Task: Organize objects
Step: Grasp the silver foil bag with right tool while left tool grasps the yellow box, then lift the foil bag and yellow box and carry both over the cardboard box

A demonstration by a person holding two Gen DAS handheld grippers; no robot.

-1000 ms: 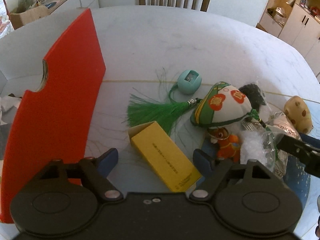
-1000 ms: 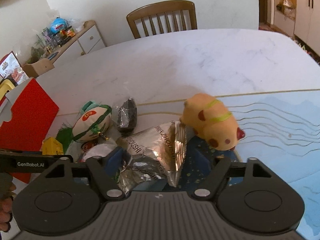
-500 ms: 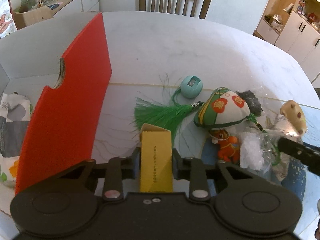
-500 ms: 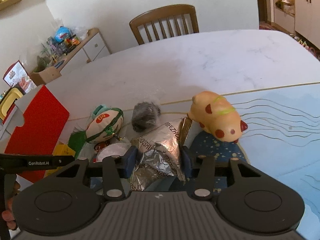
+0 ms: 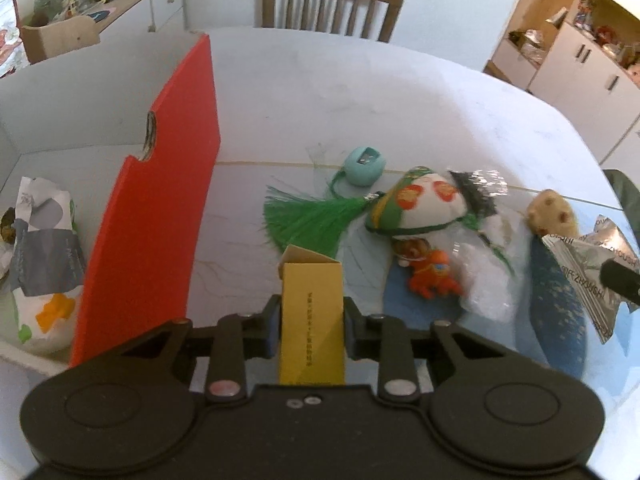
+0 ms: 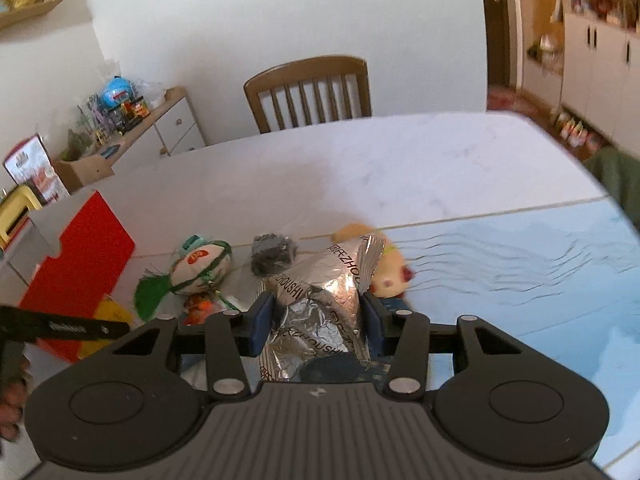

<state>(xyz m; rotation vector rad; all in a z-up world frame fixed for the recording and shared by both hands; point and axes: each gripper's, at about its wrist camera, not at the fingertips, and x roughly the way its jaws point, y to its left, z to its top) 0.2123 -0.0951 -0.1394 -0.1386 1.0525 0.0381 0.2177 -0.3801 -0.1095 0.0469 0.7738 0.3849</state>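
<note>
My left gripper (image 5: 312, 326) is shut on a yellow box (image 5: 312, 320) and holds it above the table, right of the red-walled box (image 5: 160, 208). My right gripper (image 6: 316, 326) is shut on a silver foil packet (image 6: 320, 300), lifted off the table; the same foil packet (image 5: 596, 268) shows at the right edge of the left wrist view. On the table lie a green tassel (image 5: 308, 216), a round embroidered pouch (image 5: 420, 208), a small orange toy (image 5: 434, 276), a teal round object (image 5: 365, 166) and a tan plush animal (image 5: 554, 214).
The open box (image 5: 60, 120) at left holds a white and grey bag (image 5: 44, 260). A clear plastic bag (image 5: 486, 280) and a dark fuzzy item (image 6: 274, 254) lie among the clutter. A blue mat (image 6: 520, 280) covers the right side. A wooden chair (image 6: 308, 92) stands behind the table.
Both grippers went from open to shut, the left on the yellow box and the right on the foil packet. Both have since lifted their loads, the right one clearly upward.
</note>
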